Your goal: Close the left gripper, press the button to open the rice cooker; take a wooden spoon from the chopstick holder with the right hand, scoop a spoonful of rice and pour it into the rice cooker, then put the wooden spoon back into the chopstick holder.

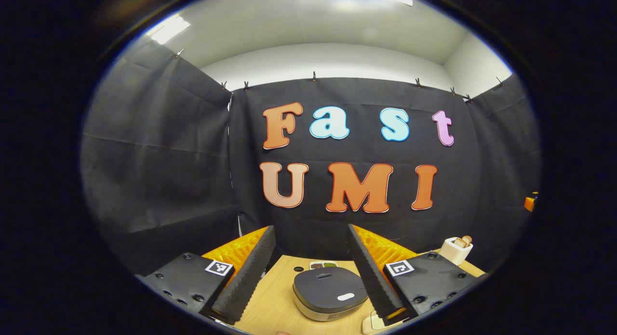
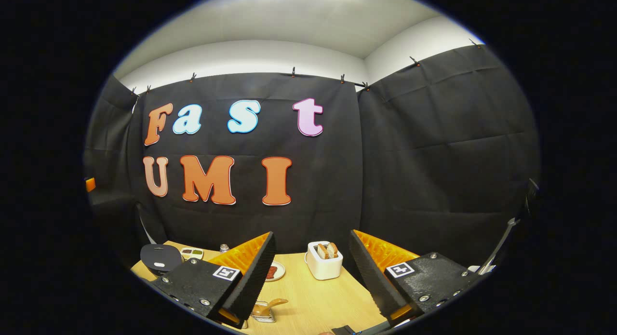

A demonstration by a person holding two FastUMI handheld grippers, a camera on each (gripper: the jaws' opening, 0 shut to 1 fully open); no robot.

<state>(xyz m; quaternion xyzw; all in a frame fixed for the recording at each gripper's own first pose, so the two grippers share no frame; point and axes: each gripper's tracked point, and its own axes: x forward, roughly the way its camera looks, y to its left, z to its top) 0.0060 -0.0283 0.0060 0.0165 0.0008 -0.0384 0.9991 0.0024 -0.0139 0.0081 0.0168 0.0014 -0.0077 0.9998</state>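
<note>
In the left gripper view, the left hand-held gripper (image 1: 311,272) is spread wide above the counter (image 1: 270,301), with the closed rice cooker (image 1: 330,292) between its 2 fingers. The right gripper view has the right hand-held gripper (image 2: 312,272) equally spread, the chopstick holder (image 2: 324,261) with wooden handles beyond, and the cooker far left.
</note>
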